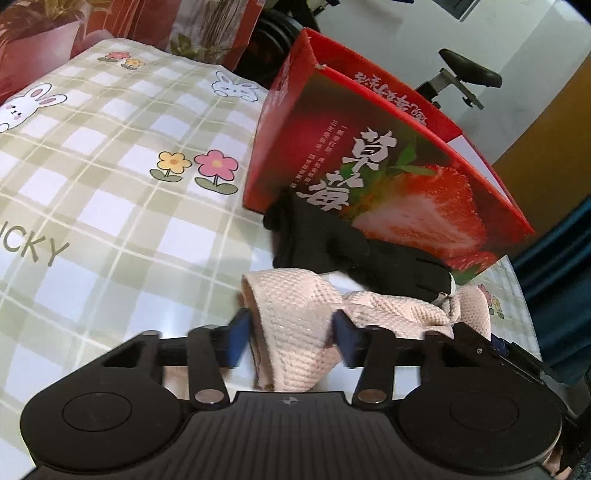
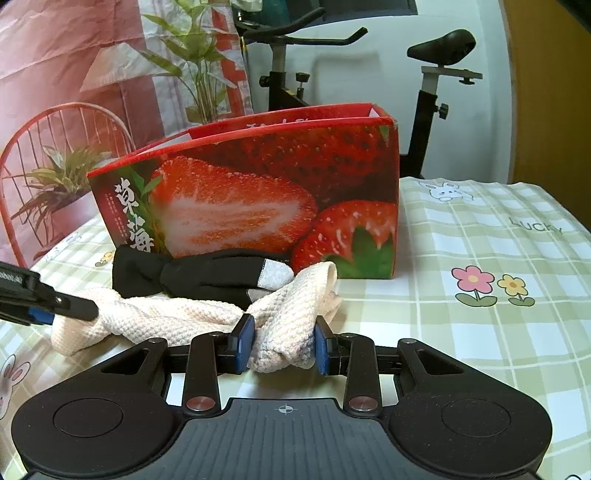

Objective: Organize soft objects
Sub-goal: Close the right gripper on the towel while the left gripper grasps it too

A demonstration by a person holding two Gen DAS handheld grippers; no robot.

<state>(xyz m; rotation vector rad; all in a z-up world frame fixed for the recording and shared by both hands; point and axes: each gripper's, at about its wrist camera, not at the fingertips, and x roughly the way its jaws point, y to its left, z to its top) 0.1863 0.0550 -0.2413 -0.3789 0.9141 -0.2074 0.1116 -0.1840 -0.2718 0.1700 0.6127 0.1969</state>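
Observation:
A pale pink knitted cloth [image 1: 295, 317] lies bunched on the checked tablecloth in front of a red strawberry box [image 1: 388, 177]. My left gripper [image 1: 291, 338] is shut on one end of the cloth, with its blue pads pressing a fold from both sides. My right gripper [image 2: 283, 345] is shut on the other end of the same cloth [image 2: 284, 321]. In the right wrist view the left gripper [image 2: 74, 306] reaches in from the left edge onto the cloth. A black glove [image 2: 192, 275] with grey fingertips lies between the cloth and the box [image 2: 258, 192], partly over the cloth.
The table [image 2: 480, 236] wears a green checked cover with rabbits and flowers. A red wire chair [image 2: 55, 122] stands at the left. An exercise bike [image 2: 424, 85] is behind the box. Red patterned bags [image 1: 155, 29] stand at the table's far edge.

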